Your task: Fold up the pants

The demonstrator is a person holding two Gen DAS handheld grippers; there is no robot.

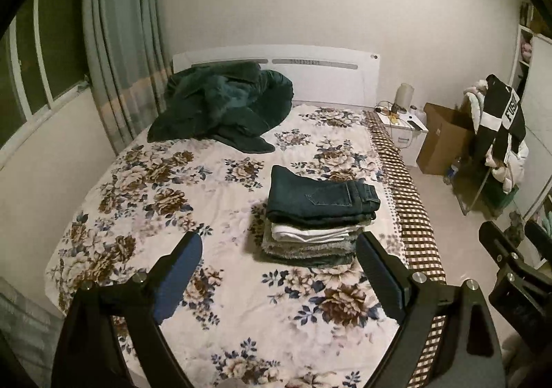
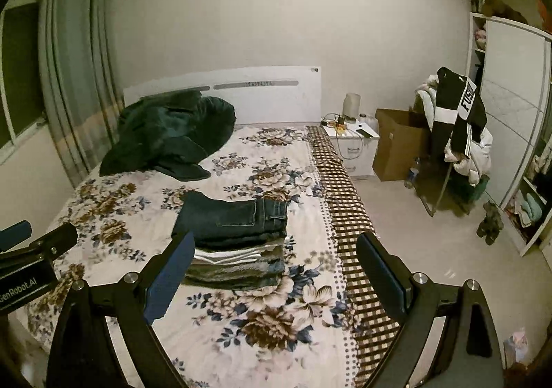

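Two claws are up in front of me, both spread wide with nothing between their pads. My left claw (image 1: 279, 270) hangs above the near part of the bed (image 1: 214, 319), and my right claw (image 2: 276, 270) hangs over the bed's checked edge at about 5 o'clock from the stack.

The folded pants (image 1: 321, 196), dark denim with a back pocket facing up, lie flat on top of a stack of folded clothes (image 1: 310, 243) that includes a white layer and grey fuzzy layers beneath. In the left wrist view the stack sits just beyond the claw, toward 1 o'clock; in the right wrist view the same pants (image 2: 234, 215) sit toward 11 o'clock, partly behind the left finger. Neither claw touches them.

A rumpled dark green blanket (image 1: 220, 105) is heaped at the head of the bed, toward 11 o'clock, against the white headboard (image 1: 310, 67). Off at 2 o'clock stand a white nightstand (image 2: 352, 143), a cardboard box (image 2: 396, 143) and a chair draped with a black jacket (image 2: 462, 115). Grey curtains (image 1: 120, 42) hang at 10 o'clock.
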